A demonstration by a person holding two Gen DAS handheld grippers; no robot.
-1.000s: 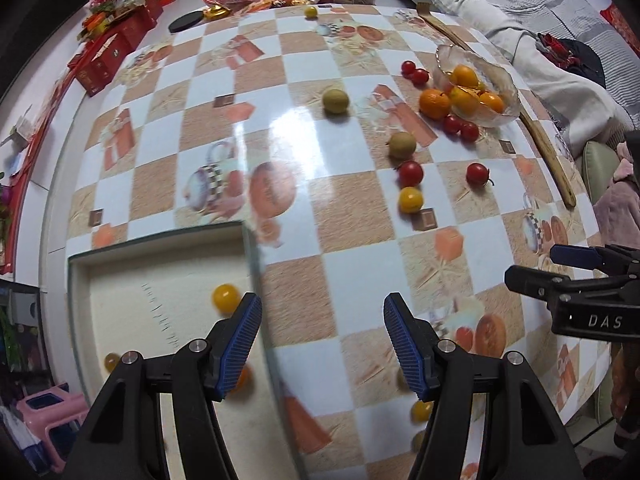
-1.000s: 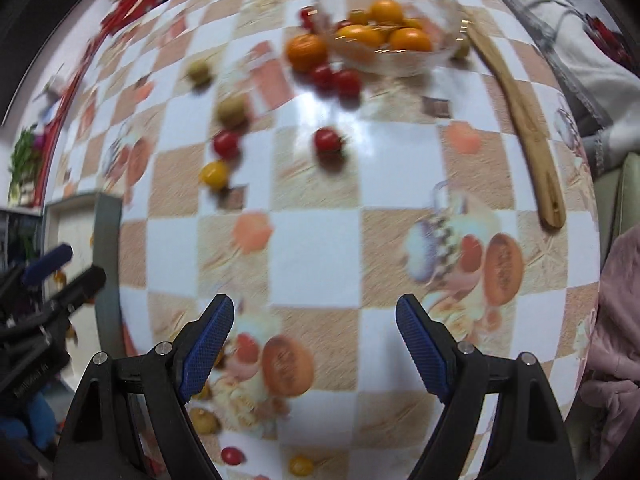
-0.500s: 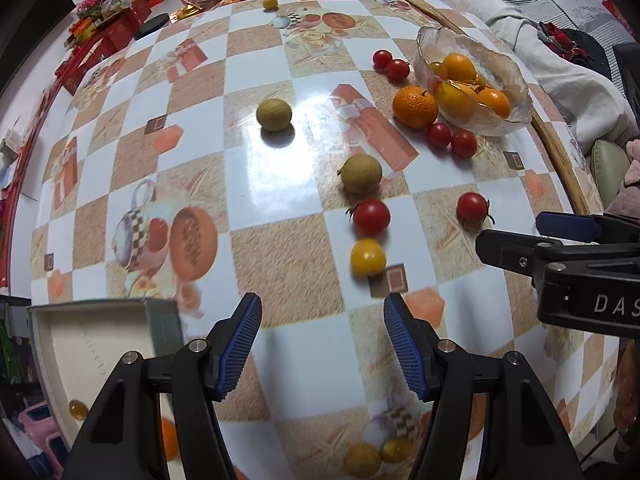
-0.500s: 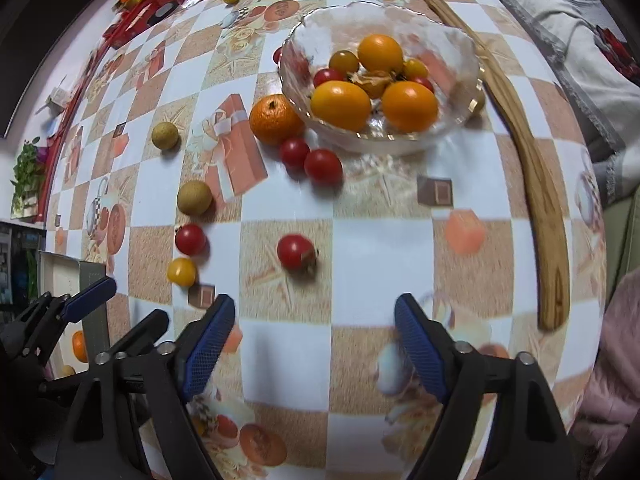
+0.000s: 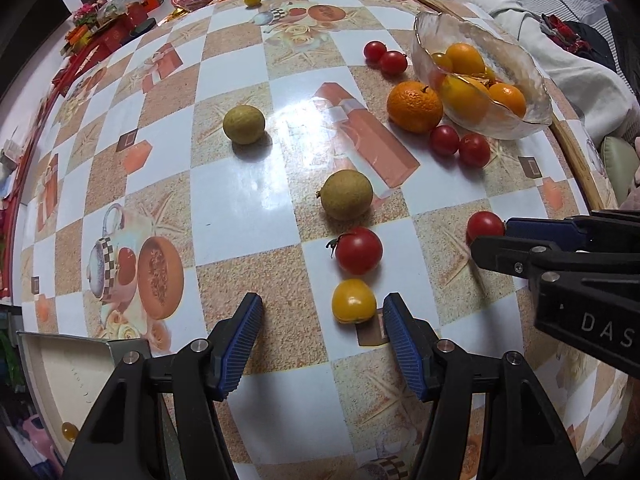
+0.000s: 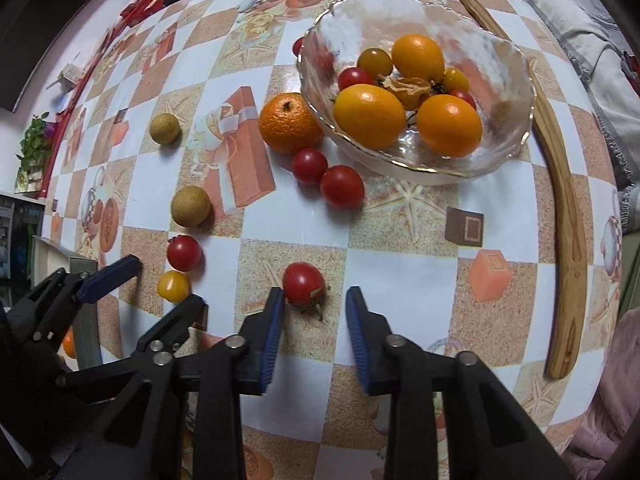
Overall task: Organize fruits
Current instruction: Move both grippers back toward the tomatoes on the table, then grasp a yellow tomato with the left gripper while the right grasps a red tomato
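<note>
My left gripper (image 5: 322, 308) is open, with a yellow cherry tomato (image 5: 353, 301) just ahead between its blue pads. A red tomato (image 5: 359, 250) and a green-brown longan (image 5: 346, 195) lie beyond it. My right gripper (image 6: 315, 300) is open around a lone red tomato (image 6: 303, 283), whose left side touches the left pad. That gripper also shows at the right of the left wrist view (image 5: 496, 236). A glass bowl (image 6: 508, 136) holds orange and small fruits. A mandarin (image 6: 289, 123) and two red tomatoes (image 6: 326, 176) sit beside it.
A white tray (image 5: 60, 376) with a small fruit in it sits at the table's near-left edge. A wooden back scratcher (image 6: 560, 184) lies right of the bowl. A second longan (image 5: 243, 124) and red boxes (image 5: 100, 36) lie farther back.
Both grippers moved forward over the table toward the fruits. The tray slid back out of the left view. The right gripper narrowed and came around the lone red tomato.
</note>
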